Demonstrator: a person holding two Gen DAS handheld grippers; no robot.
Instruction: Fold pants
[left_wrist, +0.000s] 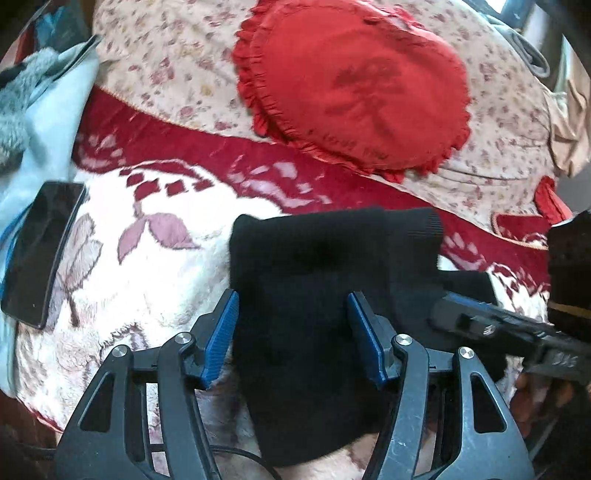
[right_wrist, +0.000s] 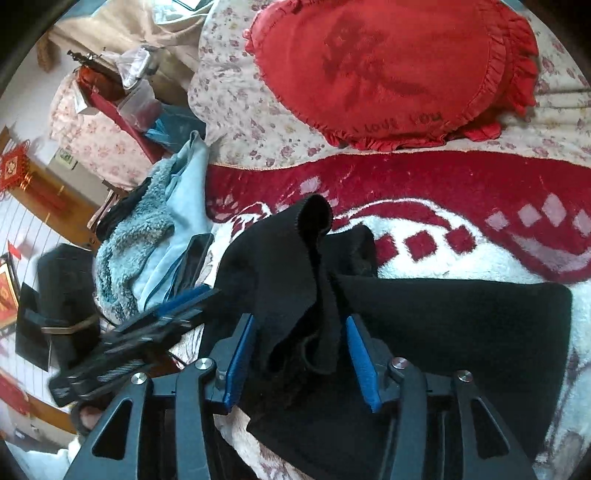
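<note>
Black pants (left_wrist: 317, 280) lay on the red-and-white blanket (left_wrist: 155, 266), already gathered into a compact bundle, directly under and ahead of both tools. Left gripper (left_wrist: 291, 301) stood with its jaws spread wide, blue pads clear of the cloth on either side; the dark fabric ran between them, nothing clamped. Seen from there, the bundle's long axis ran away from the tool toward the red heart cushion (left_wrist: 354, 92). Right gripper (right_wrist: 299, 325) was likewise parted, a loose upright flap of the pants (right_wrist: 295, 266) standing in the gap, pads not pressing on it as far as could be told. Both tools sat about equally close; the right one had the raised, unflattened flap at its tips, so it judged the nearer to the next tidy-up. A broad flat layer extended to the right in the right wrist view. Nearby: a dark phone (left_wrist: 40, 251) on the blanket's left edge, near but apart from the pants; pale blue fleece clothing (right_wrist: 147, 243) beyond it. Nothing lay across the pants themselves.
</note>
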